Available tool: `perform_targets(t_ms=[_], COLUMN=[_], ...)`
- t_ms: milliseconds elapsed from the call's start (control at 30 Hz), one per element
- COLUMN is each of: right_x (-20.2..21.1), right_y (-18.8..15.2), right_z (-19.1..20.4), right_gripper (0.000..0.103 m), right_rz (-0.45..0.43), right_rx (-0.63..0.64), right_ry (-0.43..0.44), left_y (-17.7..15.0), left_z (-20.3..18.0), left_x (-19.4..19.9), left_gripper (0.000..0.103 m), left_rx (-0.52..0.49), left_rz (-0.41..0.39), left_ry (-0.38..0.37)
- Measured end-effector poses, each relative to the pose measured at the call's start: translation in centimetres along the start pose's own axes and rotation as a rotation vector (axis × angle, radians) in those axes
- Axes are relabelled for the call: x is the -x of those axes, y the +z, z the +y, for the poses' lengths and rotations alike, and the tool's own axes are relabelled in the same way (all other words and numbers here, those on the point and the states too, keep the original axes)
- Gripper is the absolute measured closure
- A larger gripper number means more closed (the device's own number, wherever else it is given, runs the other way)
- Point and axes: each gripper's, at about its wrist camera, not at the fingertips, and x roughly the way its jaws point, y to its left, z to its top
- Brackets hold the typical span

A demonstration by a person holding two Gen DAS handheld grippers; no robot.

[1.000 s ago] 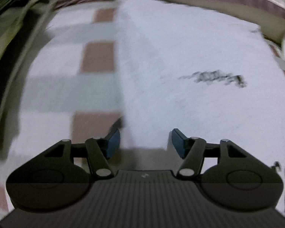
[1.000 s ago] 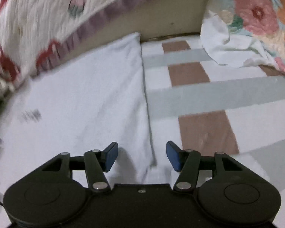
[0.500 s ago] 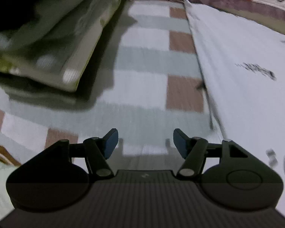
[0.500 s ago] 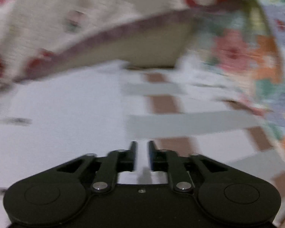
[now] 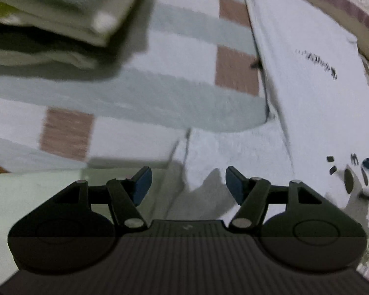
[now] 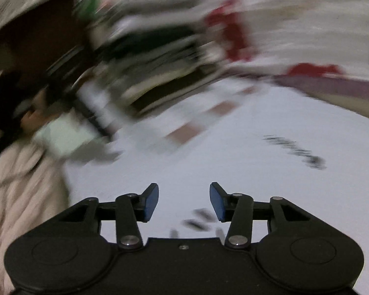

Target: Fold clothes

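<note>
A white garment (image 5: 307, 93) with dark printed lettering lies flat on a checked bedsheet (image 5: 160, 93). Its short sleeve (image 5: 228, 152) sticks out toward my left gripper (image 5: 186, 184), which is open and empty, low over the sleeve's edge. In the right wrist view the same white garment (image 6: 233, 152) fills the middle, blurred by motion. My right gripper (image 6: 184, 202) is open and empty just above the cloth.
A stack of folded clothes (image 5: 61, 19) lies at the upper left of the left wrist view. A quilt with red print (image 6: 270, 36) borders the far side. A pale green cloth (image 5: 32, 191) lies at the near left. A beige knit fabric (image 6: 19, 184) is at the right view's left.
My left gripper has moved nearer the garment's sleeve. My right gripper, shut half a second ago, has opened and swung left over the white garment.
</note>
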Motion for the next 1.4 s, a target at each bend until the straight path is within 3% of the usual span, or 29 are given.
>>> perform_targets(t_ms=[133, 200, 300, 367, 433, 467, 500, 533, 600, 700, 800, 933, 1033, 1100, 1200, 1300, 1400], right_x=[-4.3, -5.6, -6.1, -6.2, -6.3, -6.3, -6.2, -6.1, -6.0, -6.1, -6.2, -6.4, -6.5, -5.7, -3.6, -2.2, -0.9], right_y=[-0.5, -1.3, -2.5, -3.0, -3.2, -3.3, -3.4, -3.4, -3.4, -3.6, -3.9, -4.4, -4.8, -4.6, -4.1, -3.9, -3.9], right_z=[4.3, 6.1, 7.6, 8.1, 8.6, 8.8, 9.0, 8.9, 9.0, 8.9, 8.9, 9.9, 10.6, 10.4, 8.3, 6.0, 4.2], right_gripper=[0.052, 0.052, 0.051, 0.049, 0.046, 0.046, 0.045, 0.045, 0.045, 0.045, 0.044, 0.042, 0.040, 0.041, 0.041, 0.041, 0.041], right_rz=[0.124, 0.166, 0.181, 0.180, 0.171, 0.165, 0.157, 0.151, 0.140, 0.141, 0.147, 0.165, 0.179, 0.180, 0.133, 0.110, 0.093], right_rx=[0.138, 0.209, 0.268, 0.300, 0.315, 0.316, 0.312, 0.306, 0.302, 0.312, 0.320, 0.438, 0.526, 0.536, 0.421, 0.305, 0.221], right_ry=[0.045, 0.033, 0.016, 0.004, 0.000, 0.000, 0.000, 0.002, 0.004, 0.013, 0.029, 0.022, 0.017, 0.025, -0.014, -0.059, -0.068], left_y=[0.5, 0.7, 0.6, 0.4, 0.2, 0.1, 0.0, -0.2, -0.7, -0.6, -1.0, -1.2, -0.8, -1.0, -1.0, -1.2, -1.0], left_z=[0.5, 0.8, 0.5, 0.0, -0.7, -1.0, -1.4, -1.9, -3.1, -2.5, -2.4, -2.7, -2.5, -2.8, -5.2, -8.9, -12.1], left_x=[-1.8, -2.7, -2.9, -2.8, -2.6, -2.4, -2.3, -1.8, -0.7, 1.4, 1.4, 0.3, 0.9, 2.2, 4.0, 4.9, 3.5], left_gripper=[0.037, 0.031, 0.031, 0.031, 0.035, 0.053, 0.091, 0.098, 0.099, 0.099, 0.099, 0.100, 0.100, 0.100, 0.099, 0.099, 0.099], left_rx=[0.064, 0.097, 0.090, 0.059, 0.017, -0.005, -0.026, -0.057, -0.122, -0.076, -0.080, -0.097, -0.050, -0.021, -0.044, -0.094, -0.089], left_rz=[-0.037, -0.056, -0.032, -0.031, -0.040, -0.045, -0.050, -0.075, -0.127, -0.187, -0.172, -0.145, -0.173, -0.202, -0.207, -0.204, -0.148], left_ry=[-0.040, -0.061, -0.126, -0.123, -0.122, -0.122, -0.122, -0.112, -0.092, -0.069, 0.005, 0.062, -0.004, -0.101, -0.226, -0.300, -0.372])
